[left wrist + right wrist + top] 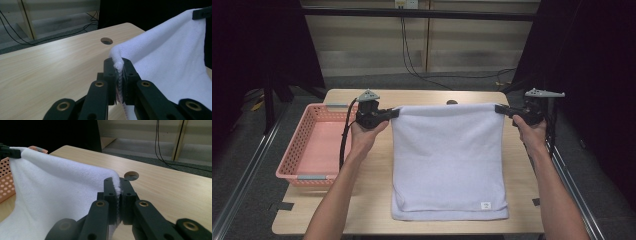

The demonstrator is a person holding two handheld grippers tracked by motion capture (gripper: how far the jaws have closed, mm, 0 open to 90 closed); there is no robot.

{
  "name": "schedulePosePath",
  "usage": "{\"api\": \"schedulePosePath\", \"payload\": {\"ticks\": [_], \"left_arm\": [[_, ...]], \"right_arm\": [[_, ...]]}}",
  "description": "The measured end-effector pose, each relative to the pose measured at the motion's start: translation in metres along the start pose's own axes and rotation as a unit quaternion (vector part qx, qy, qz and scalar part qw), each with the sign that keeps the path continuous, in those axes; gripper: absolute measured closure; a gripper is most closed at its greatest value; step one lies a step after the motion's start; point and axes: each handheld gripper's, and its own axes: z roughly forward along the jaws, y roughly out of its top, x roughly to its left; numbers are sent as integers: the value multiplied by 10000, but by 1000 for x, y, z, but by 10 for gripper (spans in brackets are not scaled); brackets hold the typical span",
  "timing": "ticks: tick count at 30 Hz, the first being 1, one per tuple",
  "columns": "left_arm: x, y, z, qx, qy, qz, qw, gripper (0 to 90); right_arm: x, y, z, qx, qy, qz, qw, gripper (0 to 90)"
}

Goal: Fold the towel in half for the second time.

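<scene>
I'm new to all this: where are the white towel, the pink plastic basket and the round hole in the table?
white fluffy towel [447, 160], high view, middle of cloth
pink plastic basket [294, 145], high view, left wall
round table hole [106, 40], left gripper view, hole's middle

left tool [395, 113]: jaws clamped, raised, pointing inward | right tool [499, 109]: jaws clamped, raised | forearms apart

Light wooden counter [372, 200], round hole [452, 102] near far edge. Pink basket [294, 165] on left part. White towel [447, 165] folded, lower part resting at centre-right.
</scene>
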Motion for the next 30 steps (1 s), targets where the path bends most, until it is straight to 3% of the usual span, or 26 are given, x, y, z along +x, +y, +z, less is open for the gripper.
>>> {"api": "schedulePosePath", "payload": {"ticks": [10,13,15,18,24,25,30], "left_arm": [[-27,-18,-22,8,-219,110,9997,846],[-31,-22,-33,-108,-412,-74,9991,846],[-36,-26,-37,-28,-309,49,9995,846],[-41,-33,-41,16,-335,90,9994,846],[-55,-51,-49,-40,-451,17,9990,846],[-56,-53,-51,-34,-539,-1,9985,846],[-64,-58,-59,-15,-570,49,9984,844]], "right_arm": [[26,-15,-32,327,265,-201,9989,859],[34,-20,-43,384,337,-284,9983,859],[37,-23,-49,388,413,-301,9979,859],[43,-28,-55,368,502,-334,9975,858],[57,-46,-67,301,710,-347,9964,856],[59,-50,-69,320,724,-372,9962,856],[67,-62,-81,412,759,-379,9955,856]]}}
